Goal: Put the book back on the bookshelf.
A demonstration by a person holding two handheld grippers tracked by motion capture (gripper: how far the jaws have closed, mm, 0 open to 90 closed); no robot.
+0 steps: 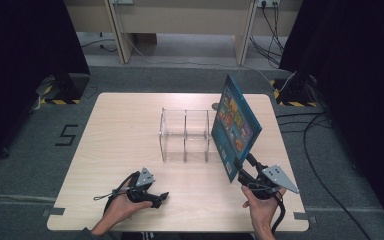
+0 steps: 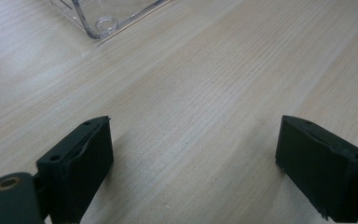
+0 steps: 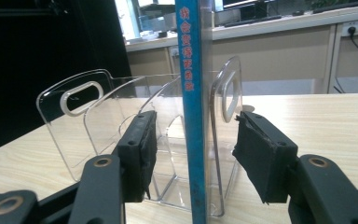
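Observation:
A blue picture book point(image 1: 236, 125) stands on edge at the right end of the clear plastic divider rack point(image 1: 185, 135), its near corner sticking out toward me. Its blue spine point(image 3: 191, 93) rises between the jaws of my right gripper point(image 3: 195, 116), which are open with a gap on each side of it. In the high view the right gripper point(image 1: 245, 167) is at the book's near lower corner. My left gripper point(image 1: 161, 199) rests low over the table's near left, open and holding nothing. Its jaws point(image 2: 195, 126) are wide apart over bare wood.
The light wooden table point(image 1: 120, 125) carries the rack at its middle. A corner of the rack point(image 2: 103, 25) shows ahead of the left gripper. Black curtains flank the table, and cables point(image 1: 325, 165) lie on the floor to the right.

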